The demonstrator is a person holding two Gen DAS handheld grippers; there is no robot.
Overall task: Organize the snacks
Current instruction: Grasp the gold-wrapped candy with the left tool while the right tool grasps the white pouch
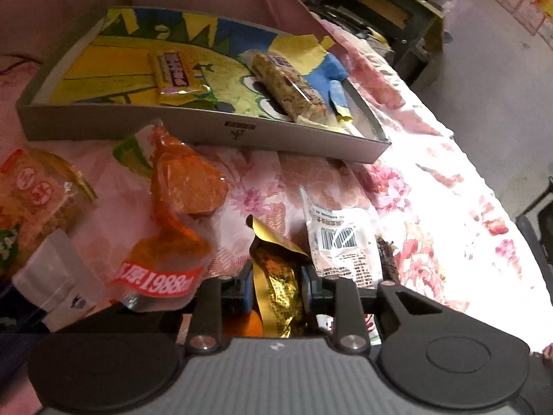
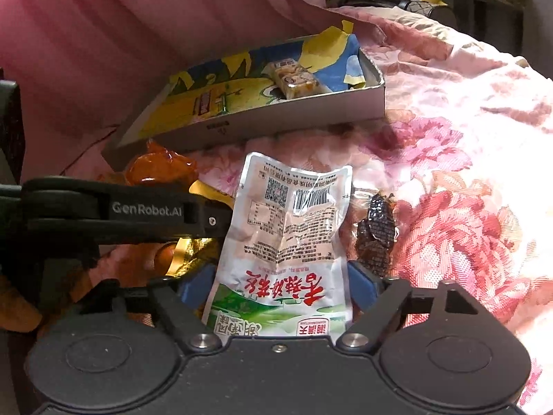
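Observation:
A grey shallow box (image 1: 193, 131) with a yellow and blue liner lies on the flowered bedspread; in it are a yellow snack bar (image 1: 176, 74) and a clear-wrapped nut bar (image 1: 288, 84). My left gripper (image 1: 276, 287) is shut on a gold foil snack (image 1: 278, 276). My right gripper (image 2: 281, 290) has its blue pads on both sides of a white and green pouch (image 2: 287, 235), which also shows in the left wrist view (image 1: 340, 238). The box shows in the right wrist view (image 2: 276, 117) beyond the pouch.
An orange clear-wrapped snack (image 1: 179, 190) and a yellow packet (image 1: 34, 193) lie left of my left gripper. A dark wrapped snack (image 2: 375, 231) lies right of the pouch. The left gripper's arm (image 2: 121, 211) crosses the right wrist view. A pink wall of fabric stands behind the box.

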